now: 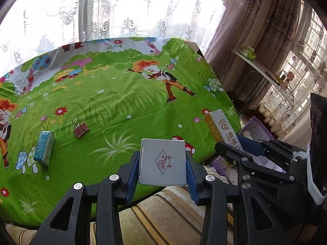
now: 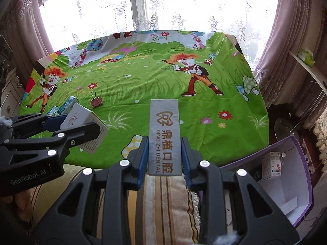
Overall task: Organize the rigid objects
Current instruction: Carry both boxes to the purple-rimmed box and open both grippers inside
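My left gripper (image 1: 162, 163) is shut on a small white box with a red logo (image 1: 163, 161), held above the table's near edge; it also shows in the right wrist view (image 2: 81, 120). My right gripper (image 2: 164, 153) is shut on a long grey dental box (image 2: 164, 134) with orange lettering, also seen in the left wrist view (image 1: 219, 128). A teal packet (image 1: 44, 148) and a brown binder clip (image 1: 80, 129) lie on the green cartoon tablecloth (image 1: 122, 102).
An open purple-edged cardboard box (image 2: 286, 183) sits low at the right of the table, holding a small white medicine box (image 2: 273, 166). A striped cushion (image 2: 163, 204) lies below the grippers. Curtains and a window stand behind the table. A shelf (image 1: 265, 73) is at right.
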Available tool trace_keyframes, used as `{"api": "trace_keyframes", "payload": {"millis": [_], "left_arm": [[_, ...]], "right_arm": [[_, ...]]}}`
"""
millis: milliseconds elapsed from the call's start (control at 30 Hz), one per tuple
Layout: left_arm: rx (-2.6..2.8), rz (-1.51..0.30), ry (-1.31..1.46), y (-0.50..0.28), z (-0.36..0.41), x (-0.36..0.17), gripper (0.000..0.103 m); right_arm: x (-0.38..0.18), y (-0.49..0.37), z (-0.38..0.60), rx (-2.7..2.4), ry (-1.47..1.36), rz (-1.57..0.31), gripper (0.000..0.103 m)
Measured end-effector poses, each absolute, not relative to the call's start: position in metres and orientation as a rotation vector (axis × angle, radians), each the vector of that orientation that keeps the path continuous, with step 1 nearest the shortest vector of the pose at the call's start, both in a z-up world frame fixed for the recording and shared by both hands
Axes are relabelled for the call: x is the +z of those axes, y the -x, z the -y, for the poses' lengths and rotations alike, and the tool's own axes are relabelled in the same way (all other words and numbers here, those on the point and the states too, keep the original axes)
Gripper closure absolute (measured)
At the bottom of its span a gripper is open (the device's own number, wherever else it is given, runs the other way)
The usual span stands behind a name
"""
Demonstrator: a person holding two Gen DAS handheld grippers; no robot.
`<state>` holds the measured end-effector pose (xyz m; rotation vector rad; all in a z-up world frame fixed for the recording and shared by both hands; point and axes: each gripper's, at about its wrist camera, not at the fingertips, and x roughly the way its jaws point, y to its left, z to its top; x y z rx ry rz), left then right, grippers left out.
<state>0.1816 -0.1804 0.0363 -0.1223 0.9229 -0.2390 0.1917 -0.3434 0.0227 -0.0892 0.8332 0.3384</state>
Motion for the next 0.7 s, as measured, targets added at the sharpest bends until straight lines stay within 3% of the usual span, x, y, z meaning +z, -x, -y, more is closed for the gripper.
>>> {"api": "trace_keyframes", "payload": {"millis": [700], "left_arm": [[-0.606,-0.943,0.172,-0.158,0.286,0.041,0.06]], "right_arm": [[0.038,-0.163,0.494,0.038,-0.027,-0.806,0.069]]}}
